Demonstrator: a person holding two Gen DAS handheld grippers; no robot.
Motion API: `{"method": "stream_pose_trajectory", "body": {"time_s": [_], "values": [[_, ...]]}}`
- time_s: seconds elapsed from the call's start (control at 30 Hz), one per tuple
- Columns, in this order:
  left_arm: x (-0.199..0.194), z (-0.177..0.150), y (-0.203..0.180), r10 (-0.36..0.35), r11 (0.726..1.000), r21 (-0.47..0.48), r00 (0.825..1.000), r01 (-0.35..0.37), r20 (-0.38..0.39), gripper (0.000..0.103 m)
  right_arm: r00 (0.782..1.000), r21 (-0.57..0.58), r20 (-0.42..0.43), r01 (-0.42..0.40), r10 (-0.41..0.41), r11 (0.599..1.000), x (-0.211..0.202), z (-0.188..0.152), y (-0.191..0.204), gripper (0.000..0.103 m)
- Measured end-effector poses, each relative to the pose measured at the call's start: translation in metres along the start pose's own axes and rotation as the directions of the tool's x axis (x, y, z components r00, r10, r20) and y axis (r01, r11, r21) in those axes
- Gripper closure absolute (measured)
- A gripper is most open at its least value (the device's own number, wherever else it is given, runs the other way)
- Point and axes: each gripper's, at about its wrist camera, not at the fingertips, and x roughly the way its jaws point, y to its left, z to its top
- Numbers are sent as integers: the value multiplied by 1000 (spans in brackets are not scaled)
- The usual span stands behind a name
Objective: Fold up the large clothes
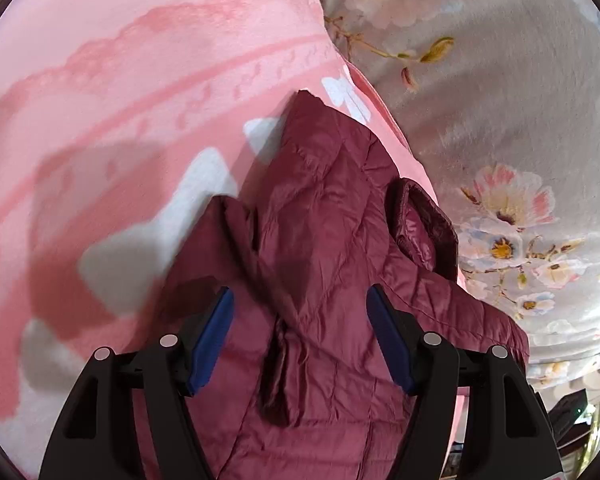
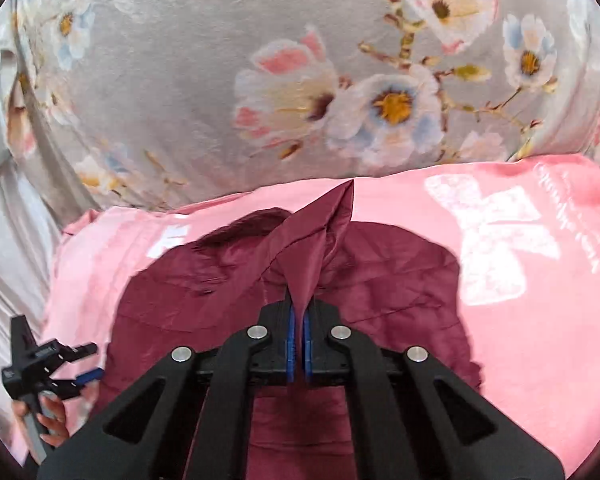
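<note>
A maroon quilted jacket [image 1: 324, 240] lies crumpled on a pink sheet [image 1: 140, 80]. My left gripper [image 1: 300, 308] is open just above the jacket's middle, with nothing between its blue pads [image 1: 212, 336]. In the right wrist view the jacket [image 2: 204, 292] spreads over the pink sheet [image 2: 540, 320]. My right gripper [image 2: 300, 312] is shut on a fold of the jacket's fabric, which stands up in a peak [image 2: 328, 224] ahead of the fingers. The left gripper also shows in the right wrist view [image 2: 84, 364] at the lower left, held by a hand.
A grey blanket with a flower print [image 2: 260, 60] lies beyond the pink sheet; it also shows in the left wrist view [image 1: 520, 120] on the right. The pink sheet's edge [image 1: 384, 112] runs beside the jacket. White cloth [image 2: 4, 240] lies at the far left.
</note>
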Motion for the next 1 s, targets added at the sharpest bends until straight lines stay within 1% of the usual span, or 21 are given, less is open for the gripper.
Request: {"method": "stream_pose_trajectory", "body": {"time_s": [0.1, 0.13, 0.17, 0.2, 0.23, 0.27, 0.3, 0.33, 0.4, 0.47, 0.53, 0.6, 0.67, 0.77, 0.9, 0.93, 1.0], "values": [[12, 2, 1, 44, 999, -5, 999, -44, 15, 37, 1000, 7, -15, 19, -19, 1000, 6, -2, -16, 102], [16, 3, 2, 54, 999, -3, 998, -54, 20, 40, 1000, 12, -18, 21, -21, 1000, 7, -4, -20, 102], [21, 5, 2, 84, 996, 6, 996, -84, 28, 40, 999, 20, -24, 24, -23, 1000, 10, -6, -25, 102], [25, 7, 1, 114, 993, 17, 993, -115, 39, 46, 999, 26, -33, 25, -24, 999, 13, -10, -29, 102], [29, 7, 1, 134, 990, 29, 990, -135, 47, 64, 999, 31, -42, 26, -24, 999, 16, -14, -32, 102], [33, 8, 0, 180, 982, 56, 982, -183, 54, 75, 998, 32, -58, 29, -27, 999, 21, -20, -35, 102], [37, 8, -1, 219, 972, 75, 974, -223, 64, 95, 997, 30, -73, 33, -31, 999, 26, -27, -37, 102], [38, 8, -1, 251, 962, 93, 965, -258, 80, 101, 996, 31, -87, 34, -31, 999, 30, -32, -39, 102], [36, 5, -3, 304, 937, 141, 944, -321, 127, 102, 991, 32, -126, 38, -34, 999, 41, -48, -44, 102], [34, 1, -6, 335, 912, 191, 928, -363, 164, 103, 986, 26, -162, 51, -46, 998, 52, -65, -47, 102], [33, -3, -8, 355, 890, 235, 917, -391, 182, 103, 980, 20, -191, 65, -60, 998, 62, -80, -50, 102], [33, -9, -10, 377, 861, 281, 903, -423, 204, 103, 974, 33, -219, 69, -60, 997, 69, -97, -56, 102], [32, -13, -11, 386, 842, 312, 896, -440, 221, 103, 973, 47, -226, 65, -53, 997, 70, -110, -60, 102], [34, -18, -12, 402, 817, 345, 885, -462, 236, 103, 974, 57, -220, 63, -49, 996, 67, -120, -61, 102], [44, -22, -10, 435, 792, 358, 869, -495, 238, 103, 972, 42, -227, 65, -54, 997, 72, -120, -60, 101], [46, -23, -10, 444, 783, 364, 863, -505, 242, 103, 971, 36, -233, 64, -54, 997, 73, -119, -59, 101], [44, -27, -14, 464, 754, 383, 845, -534, 265, 102, 969, 34, -236, 78, -68, 996, 67, -117, -58, 99]]}}
